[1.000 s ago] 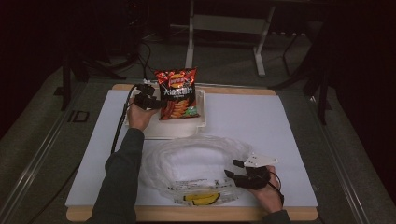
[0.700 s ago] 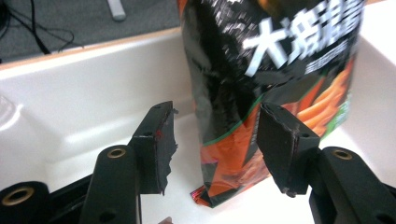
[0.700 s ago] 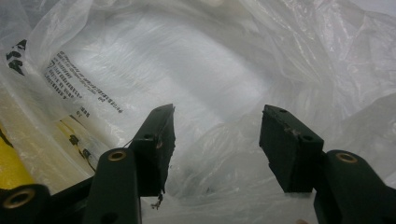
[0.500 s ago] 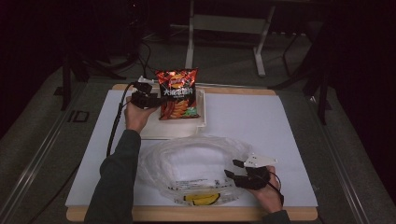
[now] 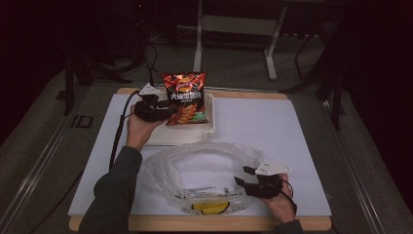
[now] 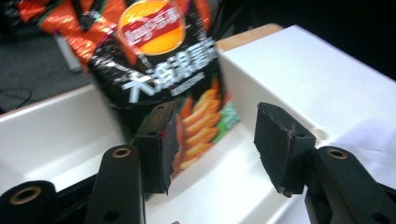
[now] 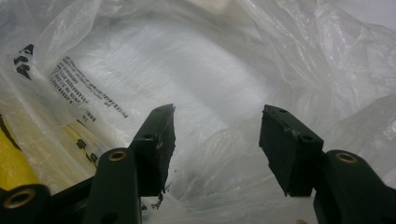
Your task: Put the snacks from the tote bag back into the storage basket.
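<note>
A red and black chip bag [image 5: 185, 96] stands upright in a white tray [image 5: 210, 119] at the back of the table. My left gripper [image 5: 168, 111] reaches it from the left, level. In the left gripper view its jaws have just been closing a little and stand open [image 6: 217, 116]. The chip bag's [image 6: 163, 70] lower corner lies between them by the left pad, and the right pad is apart from it. A clear plastic bag [image 5: 204, 165] with yellow print lies crumpled at the front. My right gripper [image 5: 242, 175] rests at its right edge, open [image 7: 217, 114], over loose plastic [image 7: 187, 60].
A white sheet [image 5: 263, 126] covers the wooden table top, bare to the right of the tray. The left gripper's black cable [image 5: 117, 141] trails along the left side. Desk legs [image 5: 197, 44] and dark floor lie beyond the far edge.
The left hand has risen and shifted slightly beside the chip bag, and its grey top plate now shows. The chip bag, the plastic bag and the right hand have stayed put.
</note>
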A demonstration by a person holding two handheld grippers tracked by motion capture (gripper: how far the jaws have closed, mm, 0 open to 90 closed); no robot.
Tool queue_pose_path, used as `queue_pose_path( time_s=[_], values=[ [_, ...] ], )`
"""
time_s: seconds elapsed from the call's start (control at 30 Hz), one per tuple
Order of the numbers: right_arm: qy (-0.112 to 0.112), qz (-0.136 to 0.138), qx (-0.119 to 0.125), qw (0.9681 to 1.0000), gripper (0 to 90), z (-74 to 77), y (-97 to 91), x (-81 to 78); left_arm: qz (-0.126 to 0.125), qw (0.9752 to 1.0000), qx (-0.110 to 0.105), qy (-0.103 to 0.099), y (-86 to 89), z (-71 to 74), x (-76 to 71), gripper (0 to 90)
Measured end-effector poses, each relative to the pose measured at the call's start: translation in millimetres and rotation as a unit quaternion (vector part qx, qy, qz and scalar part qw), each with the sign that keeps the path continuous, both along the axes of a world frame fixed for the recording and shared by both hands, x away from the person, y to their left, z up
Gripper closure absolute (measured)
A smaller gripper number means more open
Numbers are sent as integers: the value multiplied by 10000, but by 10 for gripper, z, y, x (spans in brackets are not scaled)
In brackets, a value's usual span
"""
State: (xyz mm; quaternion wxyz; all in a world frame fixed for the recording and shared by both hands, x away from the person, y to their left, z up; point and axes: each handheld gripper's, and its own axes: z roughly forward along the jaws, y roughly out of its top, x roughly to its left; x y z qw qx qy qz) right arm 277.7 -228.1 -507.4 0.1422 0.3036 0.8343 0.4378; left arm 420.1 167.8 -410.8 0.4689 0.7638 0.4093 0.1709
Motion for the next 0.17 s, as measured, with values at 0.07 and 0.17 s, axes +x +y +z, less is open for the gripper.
queue_pose_path(
  time_s=[0.07, 0.17],
  values=[
    [-12, 8, -14, 10000, 449, 5, 5, -4, -74, 9999, -24, -79, -4, 31, -83, 486],
    [-18, 30, -12, 10000, 449, 27, 11, -13, -133, 9997, 83, -169, -14, 69, -162, 476]
  ],
)
